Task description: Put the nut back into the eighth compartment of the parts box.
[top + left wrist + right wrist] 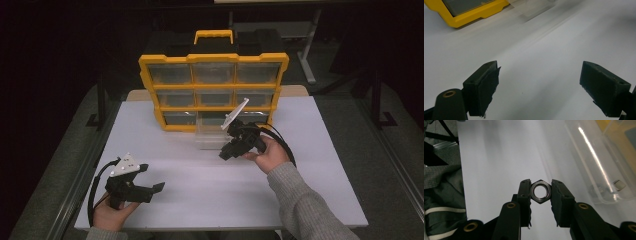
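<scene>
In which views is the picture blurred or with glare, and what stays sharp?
In the right gripper view, the hex nut between the jaws is sharp, and a bright glare streak runs along the clear plastic drawer. In the left gripper view, the jaws are sharp but the yellow organizer is soft and the white table looks streaked. In the high view, the surroundings are dark and only the table is lit.

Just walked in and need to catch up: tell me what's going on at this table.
A person is working with a hand-held gripper in each hand at a white table. The right gripper is clamped on a metal nut, held above the table beside a clear plastic drawer that has been pulled out of the yellow parts organizer. A few small parts lie in that drawer. The left gripper is open and holds nothing, low over the table near the person's side.
</scene>
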